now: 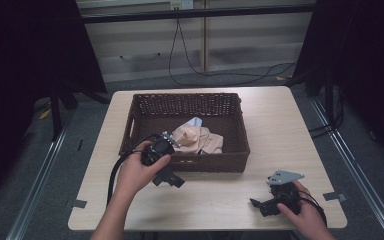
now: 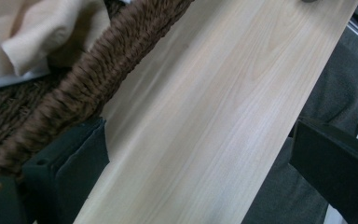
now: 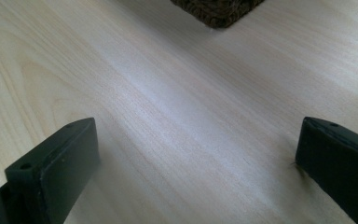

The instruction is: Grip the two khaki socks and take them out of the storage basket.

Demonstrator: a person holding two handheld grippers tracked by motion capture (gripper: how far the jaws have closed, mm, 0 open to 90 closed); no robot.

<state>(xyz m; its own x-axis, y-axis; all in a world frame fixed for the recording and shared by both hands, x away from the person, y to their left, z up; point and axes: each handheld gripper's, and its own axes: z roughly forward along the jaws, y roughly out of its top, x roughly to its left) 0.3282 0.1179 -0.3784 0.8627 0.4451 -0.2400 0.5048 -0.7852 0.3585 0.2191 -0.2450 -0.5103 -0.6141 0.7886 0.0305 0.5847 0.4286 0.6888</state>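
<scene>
Brown wicker basket [image 1: 185, 132] holds the beige cloth [image 1: 197, 137], bunched toward its 6 o'clock wall. The left gripper [image 1: 166, 172] sits just outside that rim, fingers spread; reaching in, it could snag the weave. The right gripper [image 1: 270, 202] rests on the tabletop [image 1: 280, 130], spread. A pale item under the cloth is mostly hidden.

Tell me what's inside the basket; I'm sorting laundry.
In the basket lies a crumpled beige cloth over something pale blue-white; whatever lies beneath is covered.
</scene>
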